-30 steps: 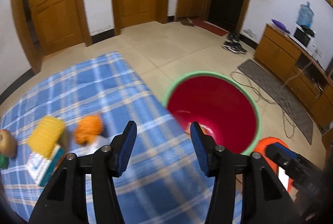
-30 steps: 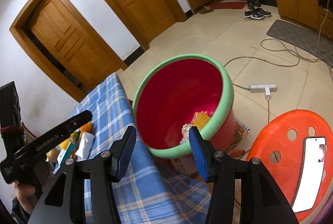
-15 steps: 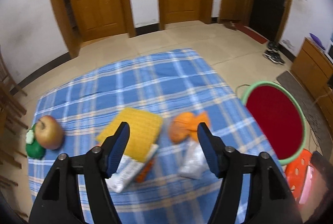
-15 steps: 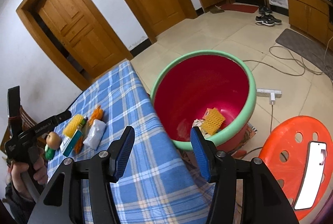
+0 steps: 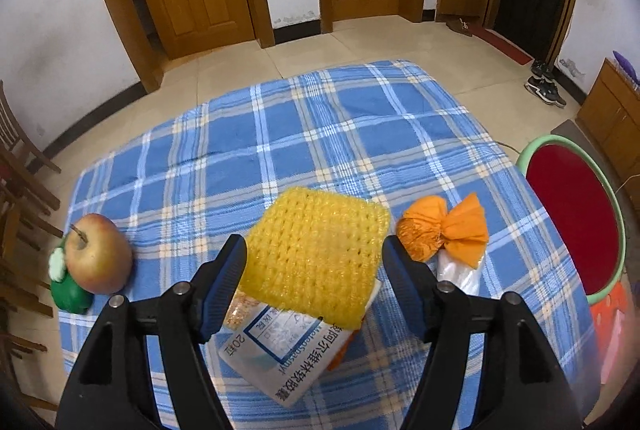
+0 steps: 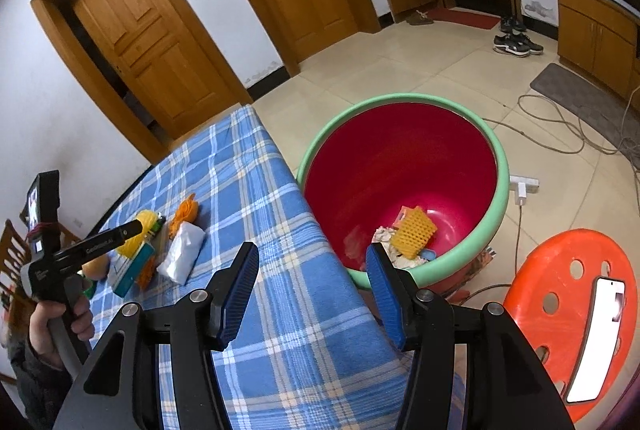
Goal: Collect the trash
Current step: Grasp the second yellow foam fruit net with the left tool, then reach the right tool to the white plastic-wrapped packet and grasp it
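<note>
On the blue checked tablecloth (image 5: 304, 134) a yellow foam net (image 5: 320, 226) lies on a white printed packet (image 5: 280, 350). Right of them are an orange crumpled wrapper (image 5: 444, 230) and a clear plastic bag (image 5: 460, 274). My left gripper (image 5: 315, 244) hovers open just above the foam net, its fingers on either side without touching. My right gripper (image 6: 313, 250) is open and empty over the table's edge, beside the red bin (image 6: 400, 158). The bin holds another yellow net (image 6: 414, 234) and scraps. In the right wrist view the left gripper (image 6: 134, 229) sits over the pile.
An apple (image 5: 98, 258) and a green object (image 5: 70, 294) lie at the table's left edge, by wooden chairs (image 5: 20, 190). Right of the bin stands an orange stool (image 6: 560, 270) with a phone (image 6: 596, 338). Cables and a power strip (image 6: 522, 186) lie on the floor.
The left gripper swung from over the bin to the trash pile, came lower over the foam net, and its jaws widened. The right gripper shifted slightly, bringing more table into view.
</note>
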The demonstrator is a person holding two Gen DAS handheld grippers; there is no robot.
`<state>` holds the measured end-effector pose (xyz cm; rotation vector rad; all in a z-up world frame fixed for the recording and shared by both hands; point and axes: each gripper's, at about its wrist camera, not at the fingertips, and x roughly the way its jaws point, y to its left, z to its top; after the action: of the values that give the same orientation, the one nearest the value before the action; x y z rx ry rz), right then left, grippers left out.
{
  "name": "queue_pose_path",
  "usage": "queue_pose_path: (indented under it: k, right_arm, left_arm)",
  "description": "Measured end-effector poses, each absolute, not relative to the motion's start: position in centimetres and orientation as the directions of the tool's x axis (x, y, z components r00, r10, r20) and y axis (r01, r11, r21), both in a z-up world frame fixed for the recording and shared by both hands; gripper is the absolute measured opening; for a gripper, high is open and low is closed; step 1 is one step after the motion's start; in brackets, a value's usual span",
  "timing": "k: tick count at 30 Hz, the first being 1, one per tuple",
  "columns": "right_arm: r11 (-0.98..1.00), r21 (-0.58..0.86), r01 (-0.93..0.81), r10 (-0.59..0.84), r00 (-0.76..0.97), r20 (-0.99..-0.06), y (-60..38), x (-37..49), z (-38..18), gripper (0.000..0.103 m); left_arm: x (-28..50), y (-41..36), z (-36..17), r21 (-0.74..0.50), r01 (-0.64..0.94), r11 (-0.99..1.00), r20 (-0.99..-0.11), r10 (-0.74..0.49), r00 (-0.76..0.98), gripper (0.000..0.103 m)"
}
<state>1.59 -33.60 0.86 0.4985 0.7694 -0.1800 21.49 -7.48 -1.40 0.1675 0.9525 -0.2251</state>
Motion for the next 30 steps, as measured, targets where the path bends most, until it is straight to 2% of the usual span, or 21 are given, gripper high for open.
queue_pose_path:
  k: [5,7,9,12,18,30]
  right_arm:
    - [0.872,0.352,0.34,0.009,0.708,-0.706,-33.3,1.1,1.4,0.057]
    - [0.875,0.342,0.341,-0.007,0.716,-0.698,-33.3,0.5,1.9,0.057]
    - [0.877,0.335,0.345,-0.018,0.72,-0.694,-33.4,0.0,2.3,0.057]
    - [0.878,0.327,0.349,-0.03,0.722,-0.691,-33.6,-0.6,2.5,0.057]
    - [0.871,0.33,0.363,-0.036,0.719,-0.694,-33.9,-1.7,2.0,0.057]
    - [0.871,0.372,0.322,0.014,0.739,-0.674,-32.6,-3.4,1.5,0.057]
  left_arm:
    - [21.9,-6.7,-1.7,-0.042,0.269,0.962,-0.82,-0.188,0.541,0.07]
    - [22.1,-6.4,-2.0,-0.061,0.265,0.962,-0.824,-0.198,0.53,0.064]
    - [22.4,-6.2,-2.3,-0.075,0.261,0.963,-0.831,-0.205,0.517,0.041]
    - [22.4,-5.8,-2.5,-0.101,0.259,0.961,-0.835,-0.224,0.503,0.023]
    - [21.1,-5.5,-1.5,-0.136,0.282,0.95,-0.813,-0.269,0.516,0.021]
    - [14.1,-3.0,4.4,-0.239,0.284,0.929,-0.71,-0.367,0.601,0.021]
